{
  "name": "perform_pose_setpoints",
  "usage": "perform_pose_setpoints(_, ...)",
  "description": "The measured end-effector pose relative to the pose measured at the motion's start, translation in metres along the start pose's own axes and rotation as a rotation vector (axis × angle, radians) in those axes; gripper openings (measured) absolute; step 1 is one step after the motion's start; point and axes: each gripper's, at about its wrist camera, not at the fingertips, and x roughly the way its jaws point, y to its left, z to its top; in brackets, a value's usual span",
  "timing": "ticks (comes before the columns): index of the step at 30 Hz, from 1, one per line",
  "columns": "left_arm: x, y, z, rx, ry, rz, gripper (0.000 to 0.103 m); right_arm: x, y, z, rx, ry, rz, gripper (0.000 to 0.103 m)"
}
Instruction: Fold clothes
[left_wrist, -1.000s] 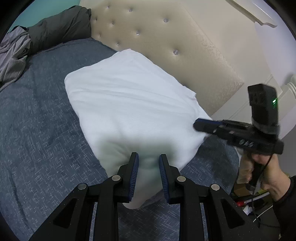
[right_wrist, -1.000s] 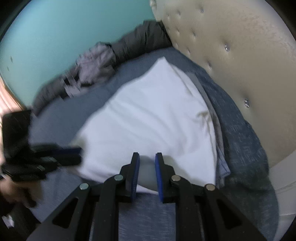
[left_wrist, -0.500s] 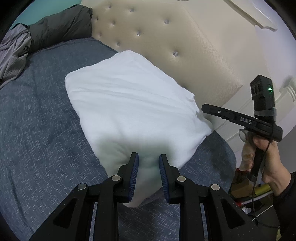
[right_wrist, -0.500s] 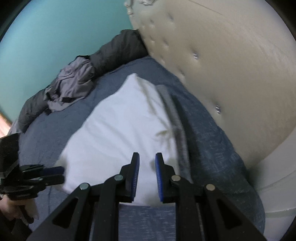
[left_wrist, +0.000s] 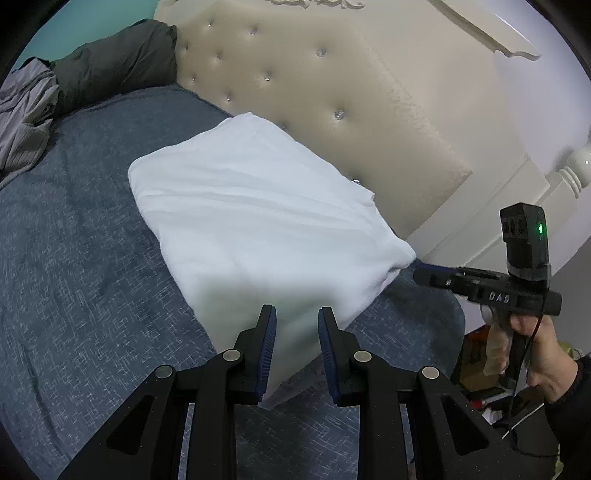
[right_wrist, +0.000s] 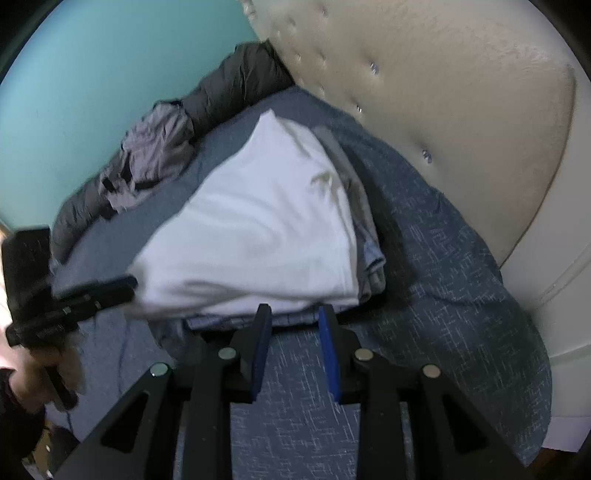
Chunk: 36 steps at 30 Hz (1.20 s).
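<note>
A folded white garment lies on the blue bedspread by the headboard. In the right wrist view this white garment rests on top of folded grey-blue clothes. My left gripper is shut on the garment's near corner, and thick white cloth fills the gap between its pads. My right gripper sits just off the stack's near edge with its jaws opening; only bedspread shows between them. Seen from the left wrist, the right gripper hovers beside the garment's right corner, held by a hand.
A cream tufted headboard rises behind the garment. A dark grey jacket and a crumpled grey garment lie at the far end of the bed by the teal wall. The bed's edge drops off at the right.
The right gripper let go of the white cloth it was pinching, its jaws widened, and it drew back off the stack's edge. The left gripper kept its hold and stayed put.
</note>
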Motion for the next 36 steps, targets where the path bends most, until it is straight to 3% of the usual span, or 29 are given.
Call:
perform_pose_setpoints(9,0.000,0.000,0.001,-0.005,0.005,0.004,0.025,0.007,-0.010,0.028,0.060,-0.078,-0.035,0.026)
perform_pose_setpoints(15,0.000,0.002,-0.001,-0.008,0.005,0.000,0.025,0.025,-0.024,0.037,0.098,-0.031,-0.063,0.026)
perform_pose_setpoints(17,0.000,0.002,0.000,-0.009,0.005,-0.001,0.025,0.024,-0.034,0.037,0.156,-0.047,-0.031,0.026)
perform_pose_setpoints(19,0.000,0.001,0.000,-0.007,0.006,0.000,0.025,0.020,-0.043,0.036,0.217,-0.068,-0.008,0.035)
perform_pose_setpoints(20,0.001,0.001,0.000,-0.007,0.006,0.000,0.025,0.019,-0.047,0.035,0.239,-0.075,-0.004,0.044)
perform_pose_setpoints(21,0.001,0.001,0.000,-0.009,0.006,-0.001,0.025,0.017,-0.049,0.035,0.255,-0.082,-0.006,0.046)
perform_pose_setpoints(27,0.001,0.002,0.001,-0.010,0.009,-0.001,0.026,0.016,-0.059,0.035,0.361,-0.075,0.054,0.049)
perform_pose_setpoints(31,0.002,0.003,0.003,-0.014,0.012,-0.003,0.026,0.016,-0.049,0.040,0.338,-0.057,0.049,0.049)
perform_pose_setpoints(32,0.002,0.003,0.003,-0.014,0.013,-0.003,0.026,0.016,-0.047,0.041,0.328,-0.052,0.050,0.046)
perform_pose_setpoints(35,0.001,0.004,0.002,-0.014,0.014,-0.002,0.026,0.017,-0.043,0.041,0.305,-0.039,0.042,0.010)
perform_pose_setpoints(36,0.001,0.004,0.001,-0.014,0.015,-0.003,0.026,0.017,-0.042,0.040,0.297,-0.035,0.038,0.005)
